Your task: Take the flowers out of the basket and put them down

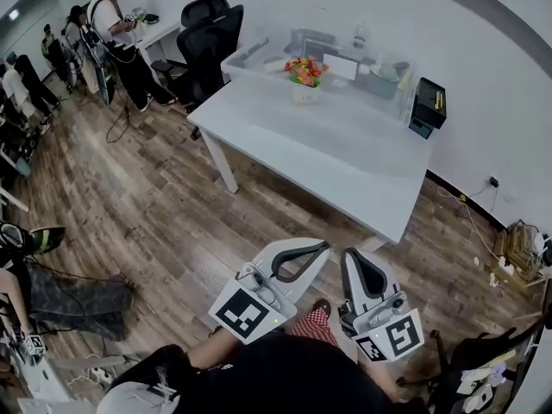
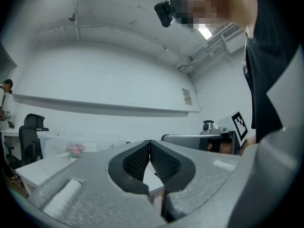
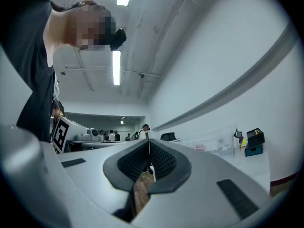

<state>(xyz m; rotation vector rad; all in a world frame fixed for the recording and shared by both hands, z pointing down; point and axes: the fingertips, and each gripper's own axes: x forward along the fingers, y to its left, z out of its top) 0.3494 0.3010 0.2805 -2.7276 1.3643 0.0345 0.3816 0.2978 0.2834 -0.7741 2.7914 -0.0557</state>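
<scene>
The flowers point(image 1: 306, 70), orange, pink and green, stand in a small pale basket point(image 1: 304, 94) at the far side of a white table point(image 1: 345, 158). Both grippers hang low in the head view, over the wood floor and well short of the table. My left gripper point(image 1: 325, 246) is shut with nothing between its jaws, and so is my right gripper point(image 1: 348, 254) beside it. In the left gripper view the shut left gripper point(image 2: 150, 144) points level toward the table, with the flowers point(image 2: 75, 150) small and far at the left. The right gripper point(image 3: 149, 143) is likewise shut and empty.
A clear plastic bin point(image 1: 259, 54) and a black box point(image 1: 429, 103) sit along the table's back and right end. Black office chairs point(image 1: 207, 33) stand behind its left corner. People point(image 1: 116, 24) work at desks at the far left. Cables lie on the floor at the right wall.
</scene>
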